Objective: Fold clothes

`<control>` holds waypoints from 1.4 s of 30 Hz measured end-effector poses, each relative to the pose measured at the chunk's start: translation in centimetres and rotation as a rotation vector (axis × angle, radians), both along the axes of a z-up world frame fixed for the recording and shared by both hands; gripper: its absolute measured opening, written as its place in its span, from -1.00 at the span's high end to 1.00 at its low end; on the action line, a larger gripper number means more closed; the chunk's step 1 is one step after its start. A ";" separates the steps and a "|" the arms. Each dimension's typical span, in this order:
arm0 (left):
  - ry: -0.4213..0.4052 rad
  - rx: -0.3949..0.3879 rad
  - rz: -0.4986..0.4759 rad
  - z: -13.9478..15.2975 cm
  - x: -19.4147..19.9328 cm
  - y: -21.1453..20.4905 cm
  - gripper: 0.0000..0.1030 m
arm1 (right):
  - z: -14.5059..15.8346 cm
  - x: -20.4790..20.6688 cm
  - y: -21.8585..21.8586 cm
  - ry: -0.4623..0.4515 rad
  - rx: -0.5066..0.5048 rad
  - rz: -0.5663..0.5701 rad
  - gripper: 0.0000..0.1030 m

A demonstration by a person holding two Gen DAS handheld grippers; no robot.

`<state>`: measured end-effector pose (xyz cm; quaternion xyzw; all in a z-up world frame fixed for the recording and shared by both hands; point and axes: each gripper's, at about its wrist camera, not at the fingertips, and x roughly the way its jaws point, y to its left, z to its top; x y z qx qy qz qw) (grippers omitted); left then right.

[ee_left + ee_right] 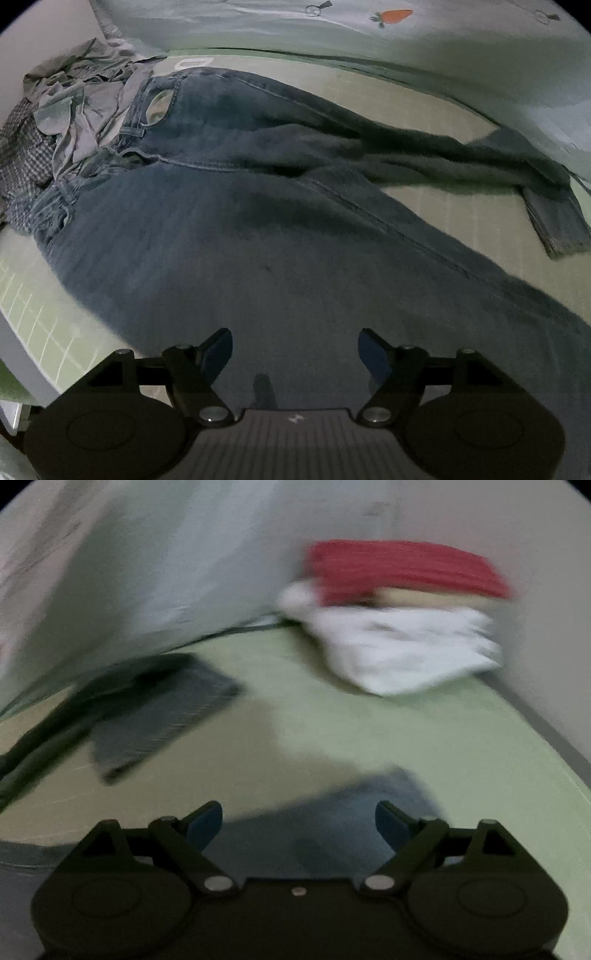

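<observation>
A pair of dark blue jeans (280, 206) lies spread on the green mat (461, 206), waistband at the far left, one leg stretching to the right with its hem (557, 225) at the right edge. My left gripper (295, 354) is open and empty, just above the near leg. In the blurred right wrist view, my right gripper (299, 823) is open and empty above the end of a jeans leg (369, 805). The other leg's hem (162, 716) lies at the left.
A heap of grey and checked clothes (62, 122) lies at the far left by the waistband. A stack of folded red, beige and white clothes (399, 616) sits at the back right. A pale patterned sheet (332, 33) hangs behind the mat. The mat's edge (546, 731) runs along the right.
</observation>
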<state>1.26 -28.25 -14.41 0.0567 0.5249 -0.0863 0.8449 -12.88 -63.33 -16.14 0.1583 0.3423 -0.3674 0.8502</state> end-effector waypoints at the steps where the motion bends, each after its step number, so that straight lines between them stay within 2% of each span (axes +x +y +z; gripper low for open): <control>1: 0.005 0.001 0.003 -0.1 0.8 -0.1 -0.48 | -0.1 1.9 0.5 0.002 -0.012 0.048 -0.74; 7: 0.021 0.024 -0.004 -0.9 5.4 -0.9 -0.48 | -1.7 12.6 3.3 0.044 -0.063 0.274 -0.48; 11: 0.026 0.038 0.008 -1.2 7.4 -1.1 -0.48 | -3.7 17.2 3.9 0.104 -0.059 0.339 -0.11; 14: 0.031 0.044 0.025 -1.5 7.9 -1.0 -0.49 | -4.4 18.1 4.0 0.108 -0.050 0.358 -0.05; 15: 0.037 0.047 0.029 -1.6 7.9 -0.9 -0.49 | -4.4 18.0 4.1 0.103 -0.054 0.367 0.06; 16: 0.043 0.049 0.033 -1.8 7.9 -0.8 -0.49 | -4.3 17.7 4.1 0.101 -0.059 0.379 0.22; 17: 0.048 0.052 0.038 -2.0 7.9 -0.8 -0.49 | -4.2 17.4 4.0 0.101 -0.064 0.393 0.64; 21: 0.063 0.054 0.050 -2.5 7.4 -0.8 -0.49 | -3.1 15.0 3.1 0.127 -0.131 0.369 0.65; 25: 0.049 0.052 0.051 -2.1 6.7 -0.8 -0.49 | 0.0 9.3 1.3 0.109 -0.204 0.222 0.66; 27: 0.044 0.054 0.052 -2.1 6.6 -0.7 -0.49 | 1.2 6.4 0.7 0.132 -0.260 0.157 0.66; 29: 0.041 0.054 0.057 -2.0 6.6 -0.4 -0.49 | 1.2 4.4 -0.1 0.188 -0.267 0.123 0.65; 32: 0.045 0.047 0.071 -1.8 6.8 0.2 -0.49 | -0.4 2.5 -1.0 0.234 -0.150 0.105 0.63; 34: 0.038 0.034 0.079 -1.3 6.9 0.6 -0.49 | -0.6 2.0 -0.1 0.230 -0.141 0.099 0.57; 36: 0.014 0.014 0.085 -0.5 6.9 1.3 -0.49 | -0.3 1.8 1.1 0.224 -0.170 0.083 0.15; 37: 0.002 0.004 0.087 0.0 7.0 1.7 -0.49 | -0.1 2.0 1.5 0.209 -0.177 0.076 0.03; 39: -0.012 -0.008 0.093 0.7 7.2 2.7 -0.49 | 0.5 2.3 2.2 0.171 -0.182 0.065 -0.39; 41: -0.025 -0.009 0.101 1.3 7.5 3.7 -0.49 | 1.0 2.6 2.9 0.143 -0.178 0.071 -0.58; 42: -0.031 -0.009 0.106 1.7 7.6 4.3 -0.49 | 1.2 3.1 3.4 0.134 -0.170 0.085 -0.62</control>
